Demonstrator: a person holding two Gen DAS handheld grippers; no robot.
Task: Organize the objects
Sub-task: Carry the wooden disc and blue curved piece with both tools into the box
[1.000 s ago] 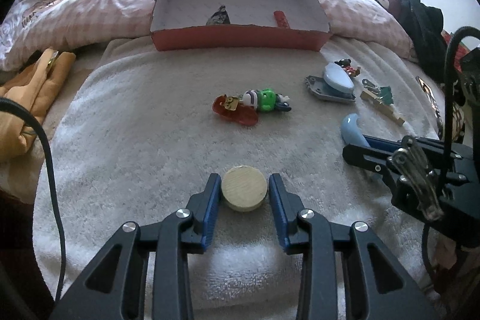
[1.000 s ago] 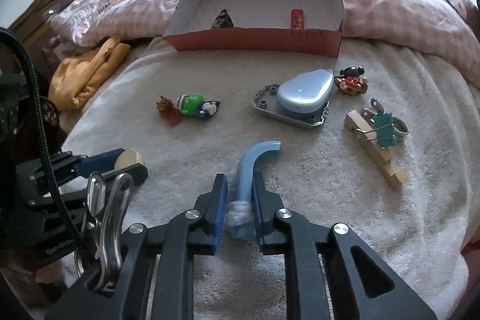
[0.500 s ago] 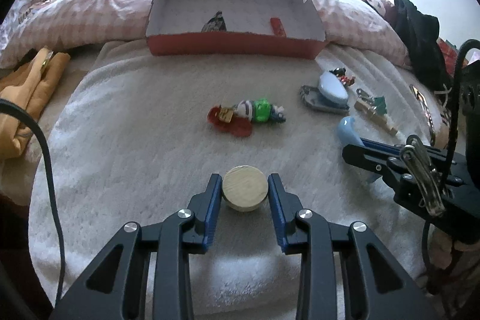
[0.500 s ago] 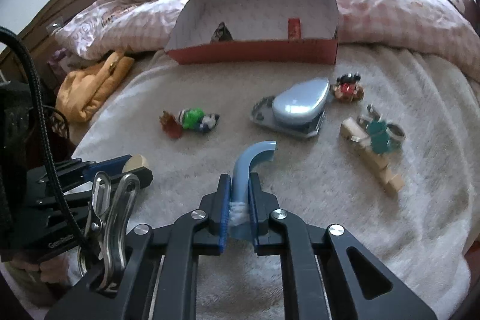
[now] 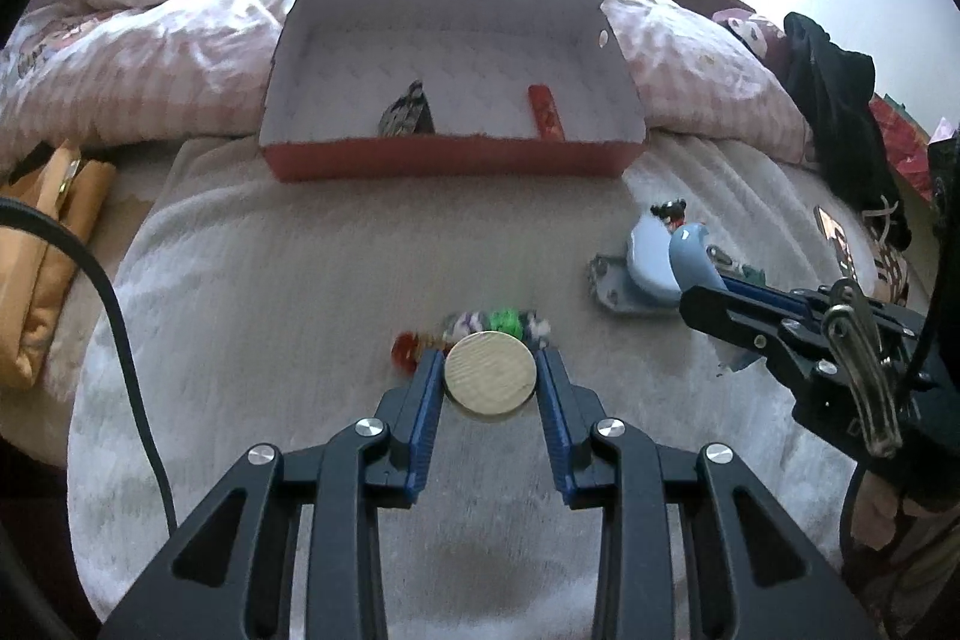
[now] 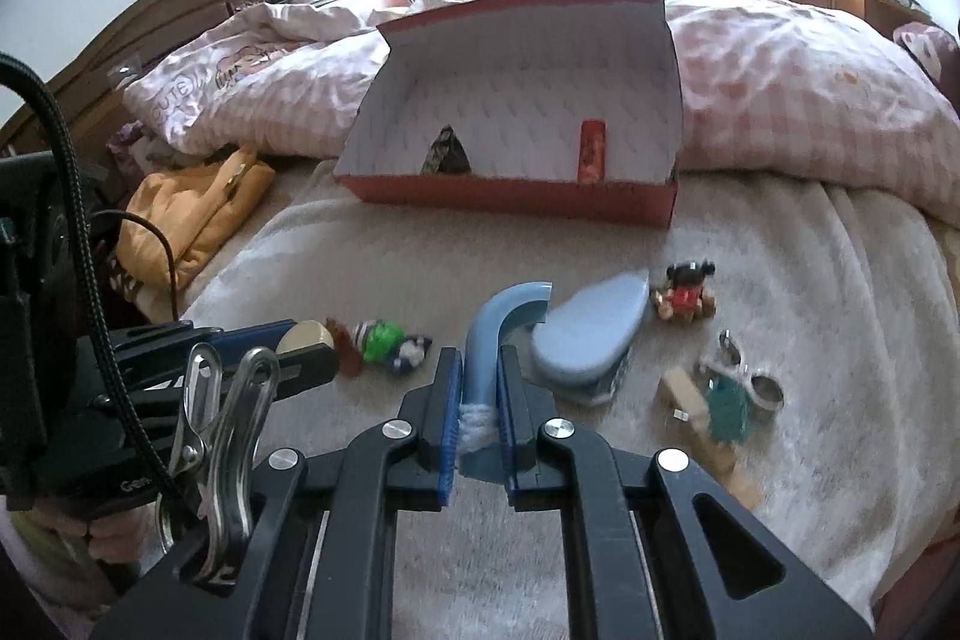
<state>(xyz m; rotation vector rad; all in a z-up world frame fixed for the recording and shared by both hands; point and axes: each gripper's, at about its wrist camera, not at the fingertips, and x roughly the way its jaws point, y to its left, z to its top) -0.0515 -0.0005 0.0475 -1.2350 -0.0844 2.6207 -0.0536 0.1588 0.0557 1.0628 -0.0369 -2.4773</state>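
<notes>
My left gripper (image 5: 491, 361) is shut on a round wooden disc (image 5: 490, 376) and holds it above the beige blanket. My right gripper (image 6: 482, 364) is shut on a curved light-blue handle (image 6: 501, 325) with white bristles, also lifted. Each gripper shows in the other's view, the right one (image 5: 708, 289) and the left one (image 6: 300, 340). The open red box (image 5: 450, 160) stands ahead with a dark pouch (image 5: 408, 115) and a red stick (image 5: 546, 112) inside. A green toy figure (image 6: 384, 340) lies on the blanket under the disc.
A light-blue teardrop case (image 6: 591, 334), a Mickey figure (image 6: 684, 289), wooden blocks with a green clip (image 6: 714, 406) lie to the right. An orange bag (image 6: 186, 214) lies left. Pink quilt (image 5: 150, 58) behind the box; dark clothes (image 5: 840, 100) far right.
Both grippers have risen off the blanket and moved forward toward the box, carrying the disc and the blue handle. The toys now sit lower in both views.
</notes>
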